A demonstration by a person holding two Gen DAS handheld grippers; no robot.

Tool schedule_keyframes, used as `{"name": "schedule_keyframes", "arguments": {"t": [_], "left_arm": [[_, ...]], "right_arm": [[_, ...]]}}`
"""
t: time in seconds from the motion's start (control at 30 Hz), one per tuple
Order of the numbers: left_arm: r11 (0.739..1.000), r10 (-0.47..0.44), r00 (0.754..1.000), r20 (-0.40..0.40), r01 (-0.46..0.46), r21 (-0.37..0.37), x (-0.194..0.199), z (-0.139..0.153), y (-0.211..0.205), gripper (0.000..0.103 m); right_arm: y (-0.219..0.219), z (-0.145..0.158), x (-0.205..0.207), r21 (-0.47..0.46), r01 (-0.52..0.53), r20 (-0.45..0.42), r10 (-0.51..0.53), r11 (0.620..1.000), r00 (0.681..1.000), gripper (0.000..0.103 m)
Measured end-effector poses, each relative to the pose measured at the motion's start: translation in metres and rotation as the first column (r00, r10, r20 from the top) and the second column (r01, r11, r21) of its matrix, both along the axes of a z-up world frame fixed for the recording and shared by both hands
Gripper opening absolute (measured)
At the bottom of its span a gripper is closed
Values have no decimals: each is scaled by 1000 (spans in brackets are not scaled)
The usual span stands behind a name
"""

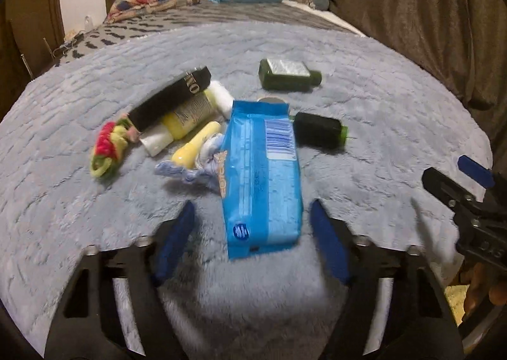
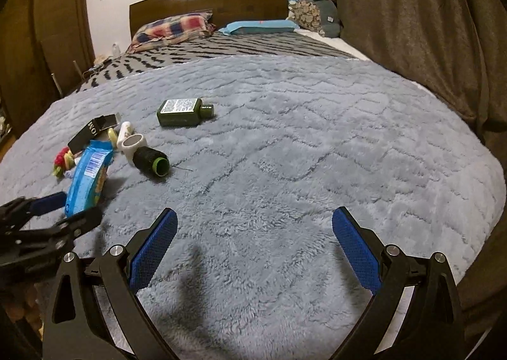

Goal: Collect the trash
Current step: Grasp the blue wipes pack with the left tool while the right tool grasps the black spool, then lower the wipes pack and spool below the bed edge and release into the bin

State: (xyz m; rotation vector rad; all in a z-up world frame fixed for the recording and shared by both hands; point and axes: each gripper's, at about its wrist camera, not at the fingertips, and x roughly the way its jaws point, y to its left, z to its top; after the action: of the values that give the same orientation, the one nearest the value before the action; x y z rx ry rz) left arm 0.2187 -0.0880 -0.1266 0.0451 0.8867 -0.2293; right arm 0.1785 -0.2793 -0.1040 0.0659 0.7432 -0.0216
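One blue packet (image 1: 263, 176) lying lengthwise between left gripper (image 1: 253, 233) jaws, unclenched, right gripper (image 2: 253, 249) jaws released.

Left gripper (image 1: 252, 233): blue pads apart, angled downward. Right gripper (image 2: 253, 242): jaws spread wide, nothing between, tilted downward.

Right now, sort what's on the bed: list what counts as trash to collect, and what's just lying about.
Likely trash:
blue wrapper, between the left gripper pads, not pressed
green bottle
black spool
yellow tube
black box
crumpled tissue

Lying about:
hair ties
pillows
grey blanket
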Motion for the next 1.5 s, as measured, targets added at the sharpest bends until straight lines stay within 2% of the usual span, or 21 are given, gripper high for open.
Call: {"name": "schedule_keyframes", "arguments": {"t": [0.03,0.23,0.4,0.57,0.7,0.73,0.8,0.93,1.13,1.37,1.5], "left_arm": [[1000,-8,1000,-7,8,-4,1,-2,1,44],[999,-22,998,53,23,-24,-24,17,16,43],[1000,18,996,88,-17,-11,-35,31,42,43],[997,81,993,91,-81,-3,-32,31,72,43],[996,87,993,84,-88,3,-31,29,83,43],[996,87,993,82,-88,5,-31,28,84,43],[996,91,993,77,-91,2,-31,27,86,43],[997,82,993,79,-83,1,-36,28,83,43],[999,49,994,101,-50,10,-57,34,72,43],[999,30,993,110,-29,-13,-95,38,65,43],[1000,19,993,120,-16,-23,-125,40,61,43]], "right_arm": [[1,0,2,2,-5,3,5,1000,1000,98],[24,-2,20,19,-84,6,84,996,996,98],[58,-3,38,10,-171,9,171,985,985,97],[88,-10,67,-8,-230,-38,230,973,972,84],[101,-18,92,-14,-243,-90,241,970,966,66],[102,-21,94,-12,-246,-99,244,969,965,57],[105,-24,98,-14,-250,-115,247,968,962,47],[100,-18,79,-6,-250,-71,249,968,966,46],[93,-1,28,-60,-237,-5,237,970,971,46],[83,26,-43,-82,-230,70,236,970,969,46],[79,32,-73,-64,-243,79,248,968,966,46]]}}
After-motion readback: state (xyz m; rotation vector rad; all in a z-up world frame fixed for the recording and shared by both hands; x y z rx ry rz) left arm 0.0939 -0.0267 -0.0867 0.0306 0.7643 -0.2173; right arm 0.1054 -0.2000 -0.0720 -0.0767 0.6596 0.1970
